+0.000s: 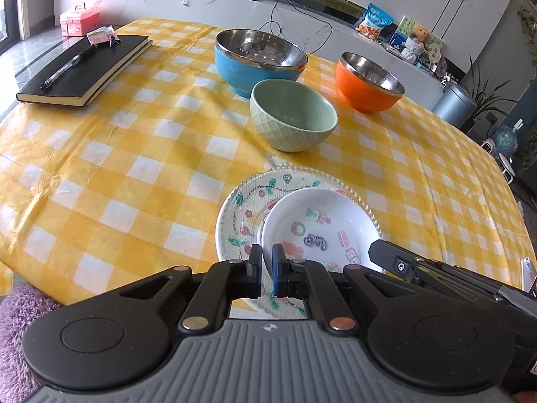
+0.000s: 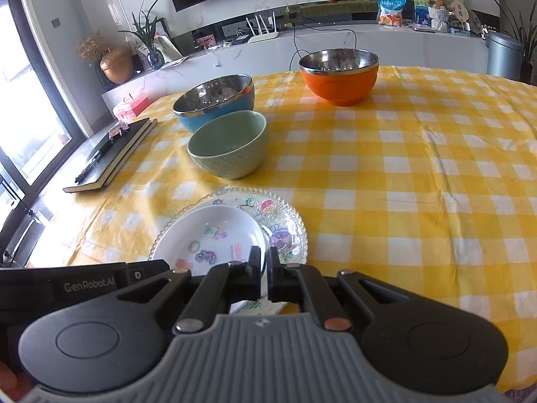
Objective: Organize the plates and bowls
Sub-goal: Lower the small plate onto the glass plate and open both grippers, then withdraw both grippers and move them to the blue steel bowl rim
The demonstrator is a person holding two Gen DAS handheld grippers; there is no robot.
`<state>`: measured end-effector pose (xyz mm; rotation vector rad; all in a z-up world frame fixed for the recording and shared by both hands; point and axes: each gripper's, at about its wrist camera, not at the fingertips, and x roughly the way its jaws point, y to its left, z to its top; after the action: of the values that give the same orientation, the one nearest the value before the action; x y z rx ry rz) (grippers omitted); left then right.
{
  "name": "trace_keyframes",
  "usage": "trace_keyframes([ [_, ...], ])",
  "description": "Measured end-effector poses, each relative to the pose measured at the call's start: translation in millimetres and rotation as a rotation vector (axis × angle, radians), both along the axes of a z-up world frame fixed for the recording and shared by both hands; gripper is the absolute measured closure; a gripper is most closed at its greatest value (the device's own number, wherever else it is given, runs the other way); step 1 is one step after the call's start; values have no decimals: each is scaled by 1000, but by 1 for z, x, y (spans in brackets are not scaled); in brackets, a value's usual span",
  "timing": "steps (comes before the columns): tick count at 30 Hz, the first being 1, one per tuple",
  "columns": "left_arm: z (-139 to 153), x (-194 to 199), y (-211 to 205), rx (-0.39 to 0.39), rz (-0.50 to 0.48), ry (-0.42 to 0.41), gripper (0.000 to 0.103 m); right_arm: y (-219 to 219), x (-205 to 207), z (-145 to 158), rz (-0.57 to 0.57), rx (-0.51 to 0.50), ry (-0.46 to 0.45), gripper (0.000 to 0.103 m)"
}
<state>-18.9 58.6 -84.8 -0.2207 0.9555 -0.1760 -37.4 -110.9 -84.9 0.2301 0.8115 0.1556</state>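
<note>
Yellow-and-white checked cloth covers the desk [image 1: 117, 168], with a marble media unit and a dark screen behind it. Nearest the cameras a white dish [image 1: 319, 225] sits inside a clear beaded plate [image 1: 241, 208]; taking that plate as the landmark, a pale green bowl [image 1: 293, 114] stands just beyond it, a blue steel-lined bowl [image 1: 258, 60] beyond and touching or nearly touching the green one, and an orange steel-lined bowl [image 1: 369, 82] farther off to the right. A black notebook [image 1: 84, 67] with a pen lies well apart to the left. The left gripper [image 1: 266, 262] has its jaws clenched on the white dish's near-left rim, and the right gripper [image 2: 265, 262] is clenched at the near-right edge (whether on the dish alone or the plate rim too, I cannot tell). The step looks like carrying the pair together, so both hands should stay level and matched in pace, keeping the dish from sliding or tipping inside the plate.
</note>
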Motion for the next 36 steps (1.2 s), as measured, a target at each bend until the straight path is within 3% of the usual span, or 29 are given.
trace_keyframes([
  [22,-11,14,-11,62,-26,0,96,-5,15,-17,-7,29,28,100],
  [26,-9,14,-11,56,-27,-1,83,-7,14,-18,-4,37,26,98],
  [29,-5,13,-10,55,-18,-12,73,-9,13,-15,-7,48,13,88],
  [30,-3,12,-9,54,-17,-17,71,-11,12,-15,-10,52,7,83],
  [36,10,7,-8,34,-9,-53,65,-19,7,-7,-20,75,-31,74],
])
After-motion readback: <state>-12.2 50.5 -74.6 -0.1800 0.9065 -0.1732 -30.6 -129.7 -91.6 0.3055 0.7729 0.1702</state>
